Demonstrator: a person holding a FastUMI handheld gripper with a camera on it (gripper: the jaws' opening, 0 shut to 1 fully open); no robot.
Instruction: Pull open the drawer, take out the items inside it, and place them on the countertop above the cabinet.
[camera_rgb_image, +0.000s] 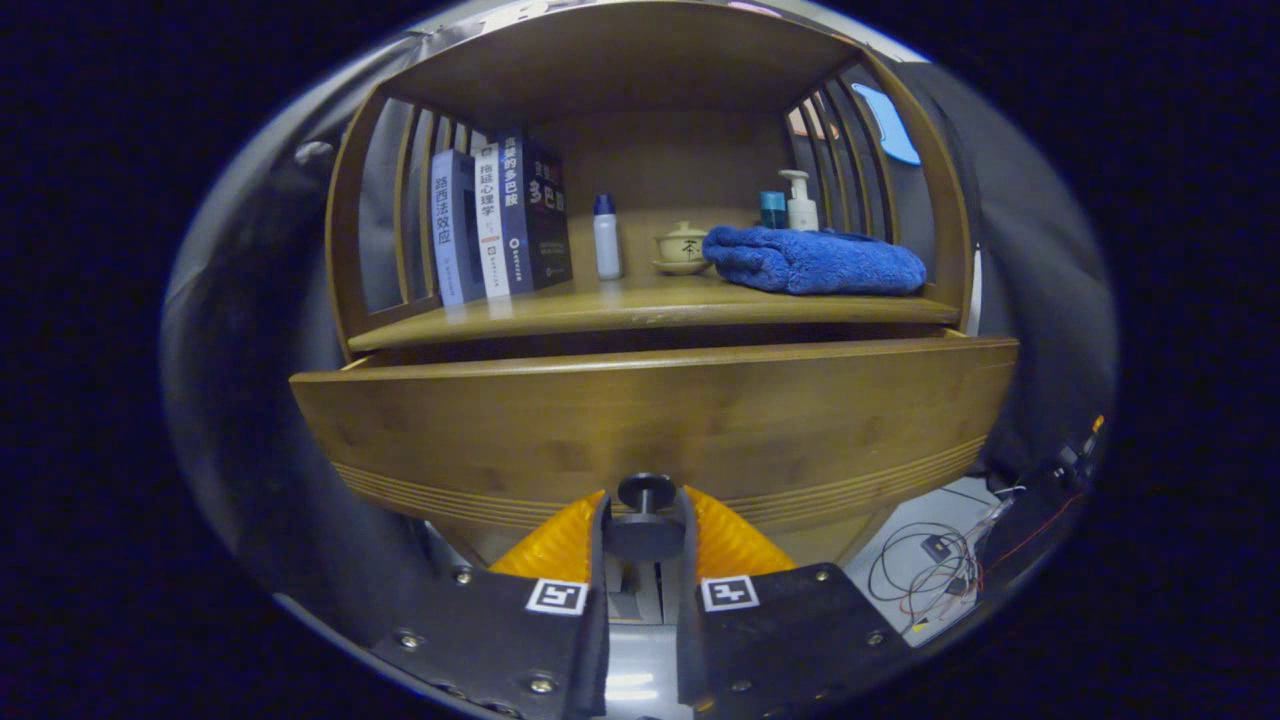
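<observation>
A wooden cabinet has a wide drawer (650, 420) pulled partly out from under the countertop (640, 312). A dark round knob (645, 495) sticks out of the drawer front. My gripper (645, 520) is shut on the knob, a finger pressing on each side of it. The drawer's inside is hidden behind its front panel, so I cannot see any items in it.
On the countertop stand several books (500, 220) at the left, a small white bottle (607, 237), a lidded cup on a saucer (682, 247), a folded blue towel (815, 260) and a pump bottle (800, 202). Loose cables (930, 575) lie on the floor at the lower right.
</observation>
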